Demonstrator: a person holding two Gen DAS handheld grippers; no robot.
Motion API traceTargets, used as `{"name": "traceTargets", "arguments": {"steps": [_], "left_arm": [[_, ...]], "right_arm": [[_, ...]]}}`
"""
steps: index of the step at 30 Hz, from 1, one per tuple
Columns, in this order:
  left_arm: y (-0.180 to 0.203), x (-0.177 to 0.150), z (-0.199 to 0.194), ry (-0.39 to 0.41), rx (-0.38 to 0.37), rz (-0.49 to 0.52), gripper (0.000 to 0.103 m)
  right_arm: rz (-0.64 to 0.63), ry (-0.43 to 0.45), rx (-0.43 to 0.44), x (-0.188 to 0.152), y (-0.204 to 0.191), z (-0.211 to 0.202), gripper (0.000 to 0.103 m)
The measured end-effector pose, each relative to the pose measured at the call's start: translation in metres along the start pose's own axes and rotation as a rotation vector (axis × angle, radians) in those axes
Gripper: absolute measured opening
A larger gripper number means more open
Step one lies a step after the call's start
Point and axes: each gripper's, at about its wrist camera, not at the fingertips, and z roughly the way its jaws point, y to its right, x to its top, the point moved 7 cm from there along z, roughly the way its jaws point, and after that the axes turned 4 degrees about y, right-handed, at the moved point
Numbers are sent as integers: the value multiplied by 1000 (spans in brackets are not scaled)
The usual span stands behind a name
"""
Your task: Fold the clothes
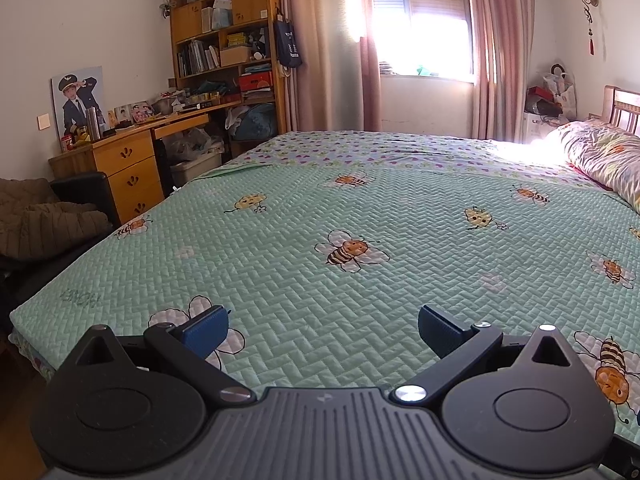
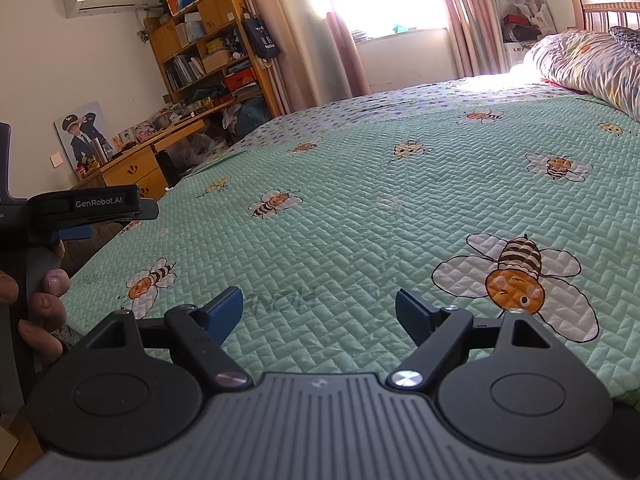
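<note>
My left gripper (image 1: 323, 334) is open and empty, held over the near edge of a bed with a green quilted bee-pattern cover (image 1: 360, 216). My right gripper (image 2: 319, 314) is open and empty, also over the near edge of the same cover (image 2: 400, 184). The left gripper also shows in the right wrist view (image 2: 80, 220), at the far left, held in a hand. No garment lies on the bed in either view.
A folded quilt or pillow (image 1: 604, 156) lies at the headboard end on the right. A wooden desk with drawers (image 1: 124, 168) and a bookshelf (image 1: 228, 40) stand left of the bed. A brown jacket (image 1: 36, 220) rests on a dark chair at the left.
</note>
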Motion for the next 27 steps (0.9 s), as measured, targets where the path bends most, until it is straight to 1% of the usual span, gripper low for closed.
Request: {"name": "traceTargets", "arguments": {"steps": [27], "left_arm": [[1, -4, -1, -4, 9, 4, 101]], "right_arm": [[7, -3, -2, -2, 3, 2, 84]]}}
